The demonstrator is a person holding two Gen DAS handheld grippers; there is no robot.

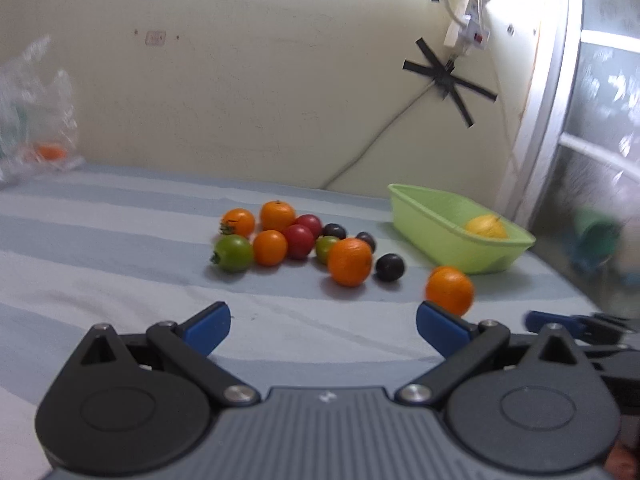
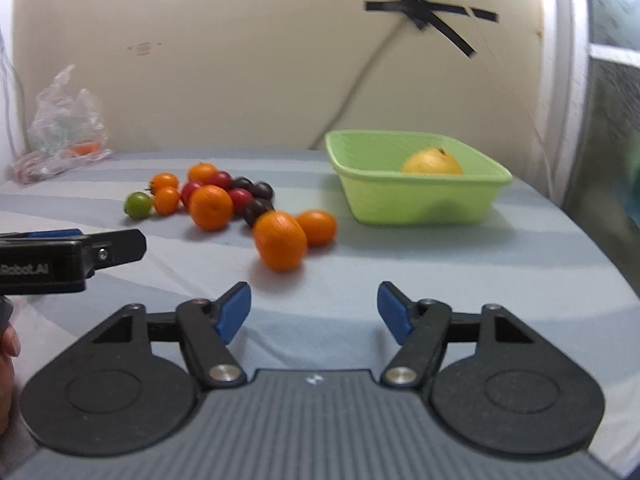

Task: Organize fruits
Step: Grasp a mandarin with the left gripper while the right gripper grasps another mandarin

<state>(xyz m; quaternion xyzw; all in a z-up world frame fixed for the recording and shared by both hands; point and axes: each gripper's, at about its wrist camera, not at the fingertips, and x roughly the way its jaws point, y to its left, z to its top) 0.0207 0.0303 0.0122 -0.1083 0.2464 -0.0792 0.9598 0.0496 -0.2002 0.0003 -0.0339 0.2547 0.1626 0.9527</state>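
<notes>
A pile of small fruits lies on the striped cloth: oranges, red and green tomatoes [image 1: 233, 253] and dark plums [image 1: 389, 267]. A light green basket [image 1: 416, 208] at the right holds one yellow fruit [image 1: 486, 227]. My left gripper [image 1: 324, 328] is open and empty, short of the pile, with a loose orange [image 1: 450, 290] just beyond its right fingertip. My right gripper [image 2: 314, 312] is open with nothing between its pads. An orange [image 2: 280, 242] lies a little ahead of it, touching a second orange [image 2: 317, 227]. The basket [image 2: 416, 200] stands farther back to the right.
A crumpled clear plastic bag [image 2: 64, 120] sits at the back left against the wall. My left gripper [image 2: 128, 248] shows at the left edge of the right wrist view, with a hand below it. A window frame [image 1: 544, 128] borders the bed on the right.
</notes>
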